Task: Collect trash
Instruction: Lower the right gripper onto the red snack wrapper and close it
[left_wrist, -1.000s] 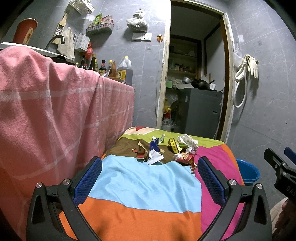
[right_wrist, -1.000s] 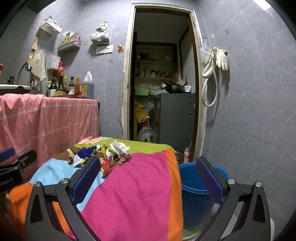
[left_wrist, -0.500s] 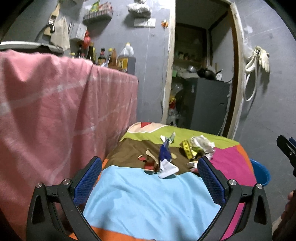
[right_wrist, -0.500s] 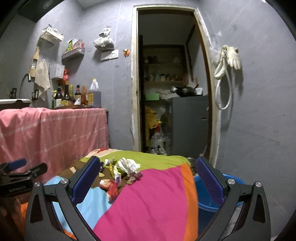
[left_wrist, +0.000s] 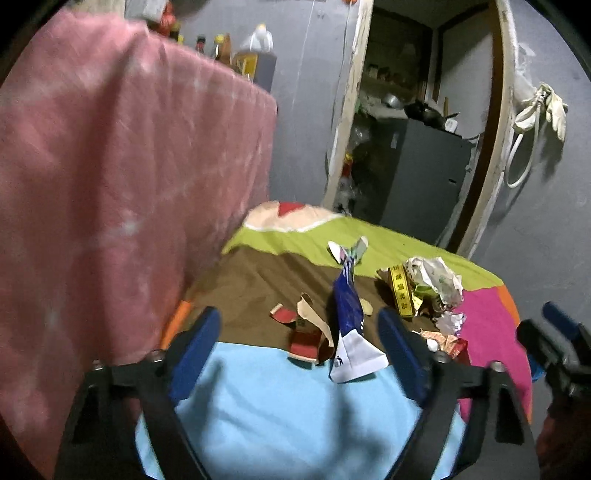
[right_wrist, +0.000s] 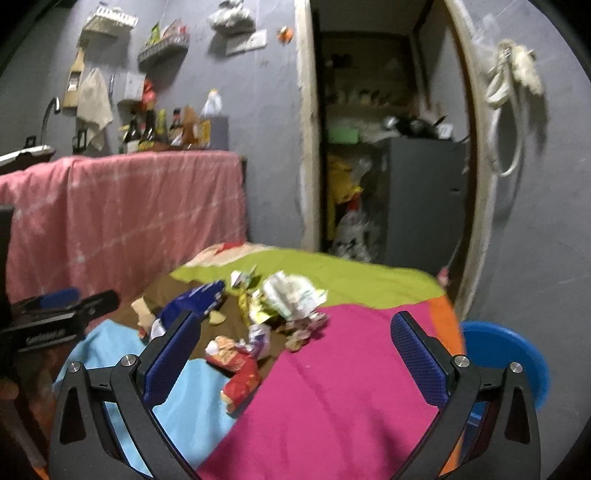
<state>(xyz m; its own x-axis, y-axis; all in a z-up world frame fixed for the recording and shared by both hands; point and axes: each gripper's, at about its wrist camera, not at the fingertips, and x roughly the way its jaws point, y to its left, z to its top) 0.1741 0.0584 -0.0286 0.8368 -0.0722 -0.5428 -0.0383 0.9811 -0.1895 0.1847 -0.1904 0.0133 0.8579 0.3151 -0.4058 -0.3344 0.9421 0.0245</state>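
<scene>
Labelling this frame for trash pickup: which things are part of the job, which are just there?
Job:
blue wrapper
red wrapper
crumpled paper
yellow packet
torn red card
blue bucket

Just there:
pink cloth
bottles
gloves
grey cabinet

One blue bucket (right_wrist: 506, 350), two tools, and roughly eight scraps of trash (left_wrist: 347, 314).
</scene>
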